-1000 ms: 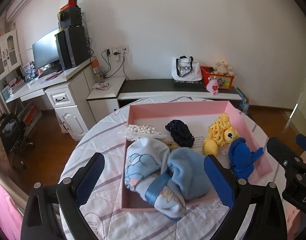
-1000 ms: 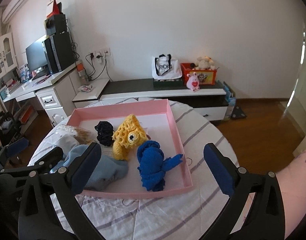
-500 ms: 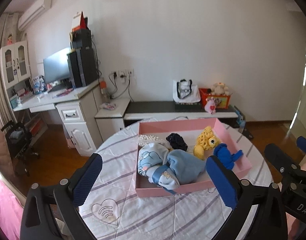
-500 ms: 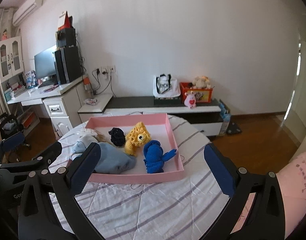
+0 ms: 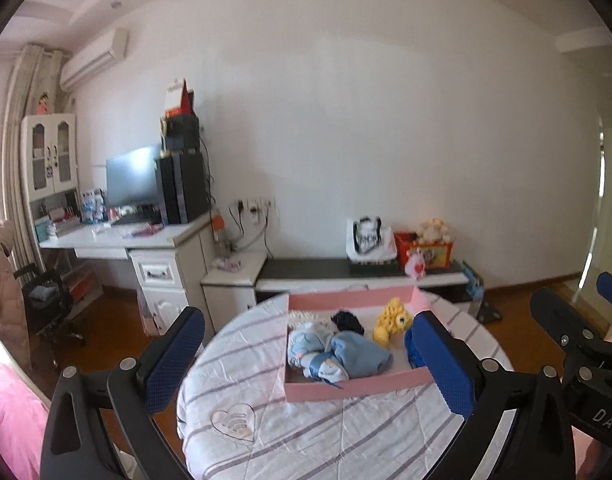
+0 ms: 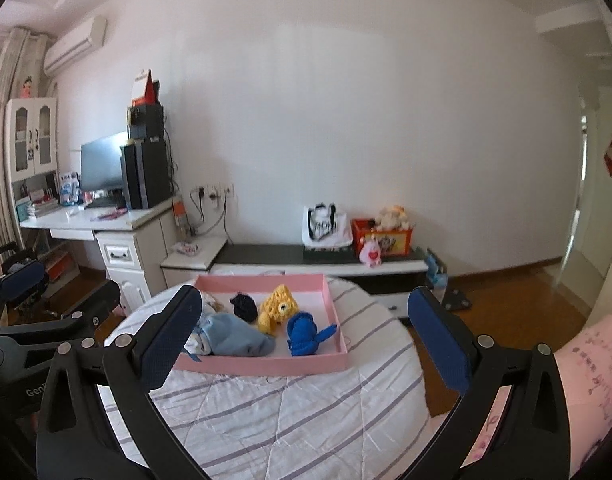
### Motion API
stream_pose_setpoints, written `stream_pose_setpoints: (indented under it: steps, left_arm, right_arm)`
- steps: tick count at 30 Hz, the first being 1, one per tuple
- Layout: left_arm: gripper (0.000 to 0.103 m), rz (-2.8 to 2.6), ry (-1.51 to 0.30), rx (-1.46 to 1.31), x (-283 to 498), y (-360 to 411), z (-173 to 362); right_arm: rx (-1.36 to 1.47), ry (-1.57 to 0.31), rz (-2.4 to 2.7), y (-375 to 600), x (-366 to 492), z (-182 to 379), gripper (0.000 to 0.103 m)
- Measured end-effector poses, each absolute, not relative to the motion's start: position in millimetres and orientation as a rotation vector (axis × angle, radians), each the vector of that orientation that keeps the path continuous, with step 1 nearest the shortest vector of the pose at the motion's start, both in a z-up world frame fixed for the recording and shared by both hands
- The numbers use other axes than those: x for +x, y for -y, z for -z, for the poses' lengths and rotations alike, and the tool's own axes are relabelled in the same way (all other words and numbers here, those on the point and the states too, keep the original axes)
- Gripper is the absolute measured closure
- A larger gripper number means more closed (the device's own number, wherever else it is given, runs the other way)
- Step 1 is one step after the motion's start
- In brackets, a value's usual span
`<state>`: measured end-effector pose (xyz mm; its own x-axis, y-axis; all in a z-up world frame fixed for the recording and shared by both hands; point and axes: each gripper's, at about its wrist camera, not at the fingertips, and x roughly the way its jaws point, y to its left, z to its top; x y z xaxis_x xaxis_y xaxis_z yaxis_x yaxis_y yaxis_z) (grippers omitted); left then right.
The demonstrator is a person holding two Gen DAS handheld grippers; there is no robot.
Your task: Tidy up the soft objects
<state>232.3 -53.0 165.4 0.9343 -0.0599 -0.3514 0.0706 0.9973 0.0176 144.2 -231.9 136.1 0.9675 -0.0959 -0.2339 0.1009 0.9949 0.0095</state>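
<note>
On the round table with the striped white cloth (image 6: 290, 412) sits a flat pink tray (image 6: 266, 366), and all the soft things lie inside it. At the near left of the tray is a pale blue bundle of baby clothes (image 5: 338, 354). Behind it lies a small dark navy scrunchie (image 6: 244, 306). Just beside that is a yellow knitted toy with one eye (image 6: 275, 312), and next to it, near the tray's right wall, a bright blue knitted toy (image 6: 306, 332).

Both grippers are held up above the near side of the table, well apart from the tray. The left gripper (image 5: 306, 360) has its jaws spread wide with nothing between them. The right gripper (image 6: 302, 344) is spread wide too and holds nothing.

The right view shows the whole blue toy, but in the left view a blue pad (image 5: 442, 364) hides most of it. The left view shows a white beaded thing (image 5: 302, 315) at the back left of the tray; the right view barely shows it. Only the right view shows a pink flowered sleeve (image 6: 586, 384).
</note>
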Motion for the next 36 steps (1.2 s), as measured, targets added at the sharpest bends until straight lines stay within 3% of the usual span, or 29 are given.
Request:
stream_pose_setpoints:
  steps: [12,36]
  left_arm:
    - [0.0,0.044,-0.2,-0.002,158.7,42.2,-183.8]
    - [0.0,0.041,-0.152,0.011,141.2,44.1,-178.8]
  right_arm:
    - [-0.003,-0.094,0.096,218.6,95.8,-164.3,0.0]
    - [-0.019,-0.031,0.089,211.8,68.0,-168.6,0.0]
